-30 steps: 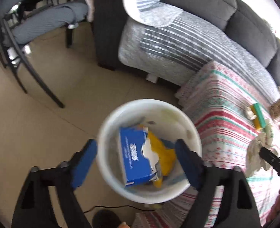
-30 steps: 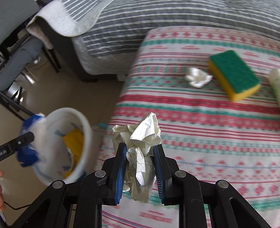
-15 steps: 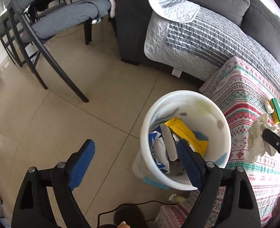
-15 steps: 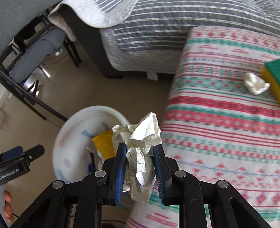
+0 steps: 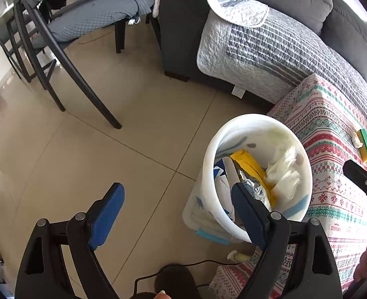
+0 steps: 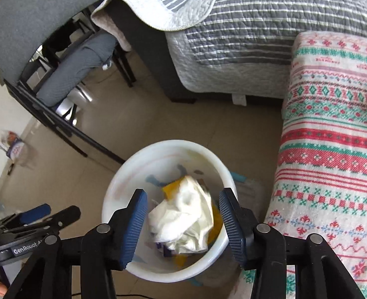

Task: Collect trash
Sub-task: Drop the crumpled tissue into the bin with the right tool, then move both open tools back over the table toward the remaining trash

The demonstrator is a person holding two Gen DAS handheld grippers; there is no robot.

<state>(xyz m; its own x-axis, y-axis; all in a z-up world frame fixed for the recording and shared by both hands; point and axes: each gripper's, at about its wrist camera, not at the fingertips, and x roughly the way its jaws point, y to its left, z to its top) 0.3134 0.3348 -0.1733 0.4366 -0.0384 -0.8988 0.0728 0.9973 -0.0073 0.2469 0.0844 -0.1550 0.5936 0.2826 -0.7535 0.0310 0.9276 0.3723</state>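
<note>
A white bin (image 6: pixel 113 199) stands on the tiled floor beside the cloth-covered table. My right gripper (image 6: pixel 183 194) hovers over it with its jaws opening. A crumpled white paper (image 6: pixel 181 221) lies blurred between the pads, touching neither, inside the bin's mouth. In the left wrist view the same paper (image 5: pixel 283 172) rests in the bin (image 5: pixel 208 154) on a yellow wrapper (image 5: pixel 248 162) and a blue-and-white box (image 5: pixel 220 182). My left gripper (image 5: pixel 176 189) is open and empty over the floor left of the bin, its right finger in front of the rim.
The table under a red-and-green patterned cloth (image 6: pixel 333 149) is right of the bin, with a yellow-green sponge (image 5: pixel 365 147) and a white tissue (image 5: pixel 356 139) on it. Behind stand a sofa with a grey quilt (image 5: pixel 270 49) and black chairs (image 5: pixel 59 49). A small scrap (image 5: pixel 235 255) lies by the bin.
My right gripper travelled left from above the table to above the bin, then opened and let the paper drop. My left gripper shifted left, away from straddling the bin.
</note>
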